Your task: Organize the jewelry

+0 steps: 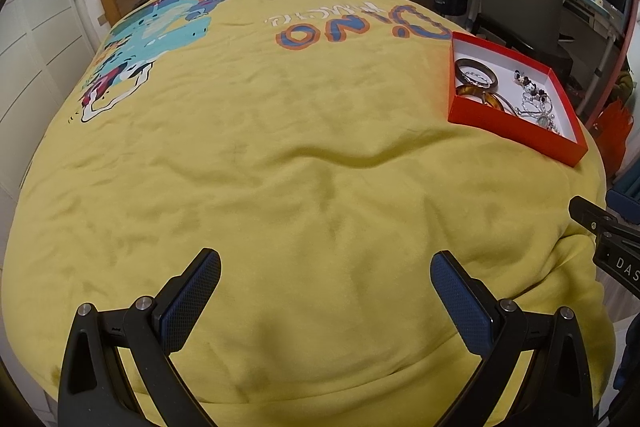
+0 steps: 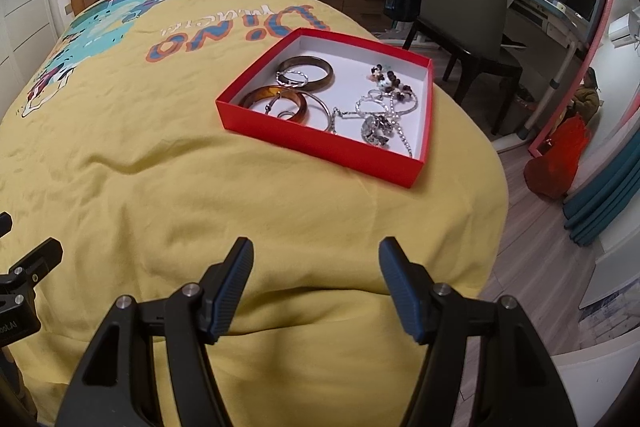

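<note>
Our left tongs (image 1: 326,293) and right tongs (image 2: 316,283) gape wide, ribbed blue pads empty, above the rumpled yellow bedspread (image 2: 160,187). At one o'clock sits a square red cardboard box (image 2: 320,143) holding glossy bangles (image 2: 306,73) and tangled silver chains (image 2: 384,111).

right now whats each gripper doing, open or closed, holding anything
Left gripper: open, holding nothing, above the yellow bedspread.
Right gripper: open, holding nothing, short of the red box of jewelry.
</note>
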`<state>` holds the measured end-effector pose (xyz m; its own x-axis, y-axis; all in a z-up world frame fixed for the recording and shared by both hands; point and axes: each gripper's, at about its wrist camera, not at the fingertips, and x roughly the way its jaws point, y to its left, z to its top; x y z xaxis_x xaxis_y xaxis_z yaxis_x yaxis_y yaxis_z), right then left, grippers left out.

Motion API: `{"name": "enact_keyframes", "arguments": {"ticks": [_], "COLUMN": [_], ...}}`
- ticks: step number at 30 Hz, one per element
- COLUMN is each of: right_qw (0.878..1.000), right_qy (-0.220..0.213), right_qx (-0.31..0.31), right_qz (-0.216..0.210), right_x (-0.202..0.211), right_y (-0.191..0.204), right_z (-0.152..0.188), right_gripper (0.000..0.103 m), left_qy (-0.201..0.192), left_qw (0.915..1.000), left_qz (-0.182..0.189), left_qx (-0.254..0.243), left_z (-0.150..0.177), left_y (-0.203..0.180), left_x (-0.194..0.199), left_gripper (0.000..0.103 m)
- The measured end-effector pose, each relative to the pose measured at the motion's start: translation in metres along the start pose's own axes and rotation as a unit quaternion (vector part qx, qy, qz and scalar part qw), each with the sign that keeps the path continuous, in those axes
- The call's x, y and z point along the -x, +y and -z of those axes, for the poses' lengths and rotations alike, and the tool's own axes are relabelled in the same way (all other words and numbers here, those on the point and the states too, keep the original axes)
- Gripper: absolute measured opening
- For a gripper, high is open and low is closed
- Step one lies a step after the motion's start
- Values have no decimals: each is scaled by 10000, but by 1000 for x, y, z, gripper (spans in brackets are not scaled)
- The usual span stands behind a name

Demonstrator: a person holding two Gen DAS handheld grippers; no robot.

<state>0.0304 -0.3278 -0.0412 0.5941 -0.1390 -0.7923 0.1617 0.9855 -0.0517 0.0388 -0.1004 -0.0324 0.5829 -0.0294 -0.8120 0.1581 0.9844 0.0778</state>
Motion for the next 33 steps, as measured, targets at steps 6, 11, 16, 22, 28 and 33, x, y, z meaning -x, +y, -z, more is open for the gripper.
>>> {"name": "enact_keyframes", "arguments": {"ticks": [6,11,16,22,28,33], "right_qw": [10000,10000,10000,10000,10000,10000], "right_qy": [8,19,33,39,40,42], "right_qx": [1,3,8,4,9,8], "right_qz": [5,10,15,15,15,16], "right_x": [1,1,3,4,3,3], "right_y": [0,-1,-2,-3,-2,-2], "right_z": [-1,-2,-1,0,-1,-1], "right_gripper": [63,63,63,63,63,63], "left_qy": [1,6,10,15,27,38], "left_qw": [10000,10000,10000,10000,10000,10000], "left_qz": [4,9,9,11,12,23], "left_qx": [8,6,5,5,11,14], "left_z": [0,0,0,0,2,3], "left_y": [1,1,2,2,1,1], "left_x": [0,0,-1,-1,-2,-2], "left_gripper": [103,103,103,103,103,103]}}
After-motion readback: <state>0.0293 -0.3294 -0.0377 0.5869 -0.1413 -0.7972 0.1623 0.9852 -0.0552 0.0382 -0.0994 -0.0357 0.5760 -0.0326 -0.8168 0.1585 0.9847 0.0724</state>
